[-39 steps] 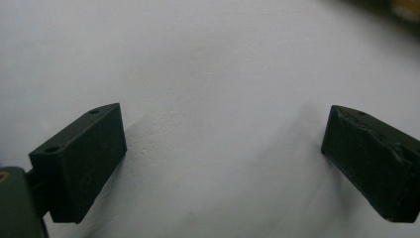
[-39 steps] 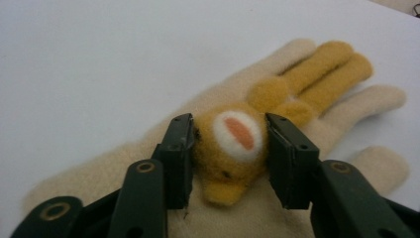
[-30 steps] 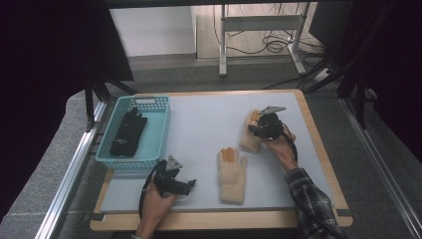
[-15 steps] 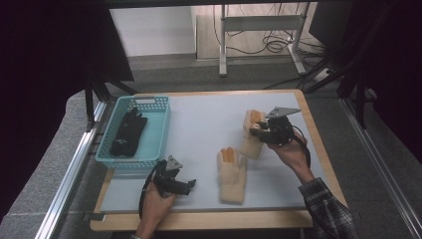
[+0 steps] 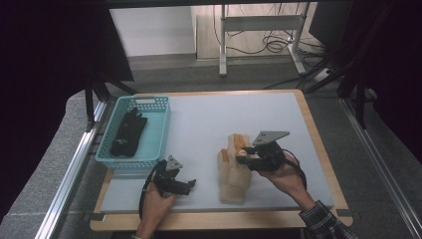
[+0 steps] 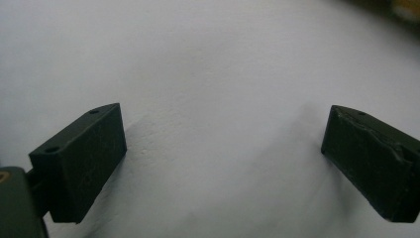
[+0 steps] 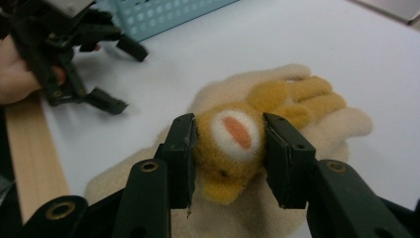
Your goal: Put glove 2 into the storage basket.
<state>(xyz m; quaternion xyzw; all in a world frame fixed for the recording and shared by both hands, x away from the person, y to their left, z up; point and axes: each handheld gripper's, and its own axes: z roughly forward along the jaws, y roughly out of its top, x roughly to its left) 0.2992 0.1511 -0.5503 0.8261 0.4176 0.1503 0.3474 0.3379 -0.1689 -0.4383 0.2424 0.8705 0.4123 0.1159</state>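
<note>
At the left of the high view a turquoise plastic lattice basket (image 5: 159, 130) sits on the pale grey table with a light wooden rim (image 5: 199, 119), near its left edge. Inside the basket lies a pair of black fabric gloves (image 5: 128, 133), stretched lengthwise.

Just below the basket, toward the bottom of the frame, a person's left hand holds the left tool (image 5: 185, 185) low over the table. Its two black jaws stand wide apart with nothing between them; in the left gripper view they frame bare grey table surface (image 6: 218, 99) and cast soft shadows on it. The same tool (image 7: 106, 79) appears at the upper left of the right gripper view, beside the basket's corner (image 7: 163, 17).

At the centre of the high view, a flat cream-coloured fuzzy glove (image 5: 234, 179) lies on the table, fingers pointing toward the upper part of the frame. In the right gripper view its pale shape (image 7: 341, 129) spreads out beneath the jaws.

Just right of it, the right tool (image 5: 242, 158) is held in the person's right hand, a plaid sleeve showing at the bottom right corner. Its jaws are clamped on a mustard-yellow fuzzy glove with a white and orange patch (image 7: 233, 144), pinching the bunched fabric from both sides. The yellow glove hangs above the cream one, its fingers (image 7: 312, 96) draped over the cream glove's palm at the upper right of that view.
</note>
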